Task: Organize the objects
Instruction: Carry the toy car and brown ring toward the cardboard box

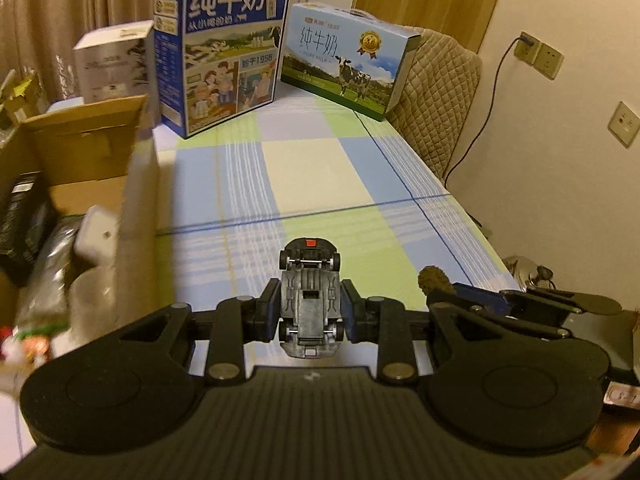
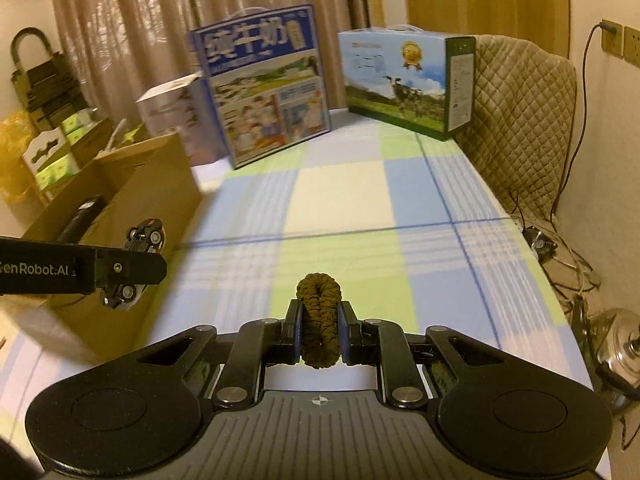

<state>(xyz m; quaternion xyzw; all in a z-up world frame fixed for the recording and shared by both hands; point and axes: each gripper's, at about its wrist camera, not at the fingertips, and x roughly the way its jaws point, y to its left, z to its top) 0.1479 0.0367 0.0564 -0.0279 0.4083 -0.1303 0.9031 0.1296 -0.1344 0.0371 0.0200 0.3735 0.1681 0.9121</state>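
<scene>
The left wrist view looks forward along its own fingers from low over the checked tablecloth (image 1: 304,168), facing the two milk cartons at the far end, with the cardboard box (image 1: 80,148) close on its left. The right wrist view faces the same way from a spot further right (the wall sockets (image 2: 616,38) sit nearer). Both share the tablecloth, the blue milk carton (image 1: 224,48) and the quilted chair (image 2: 516,120).

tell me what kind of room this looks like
Most likely a room in a home, perhaps a bedroom: a blue, green and cream checked cloth covers the flat surface, beige curtains hang behind, and blue printed milk cartons and an open brown cardboard box sit about.
</scene>
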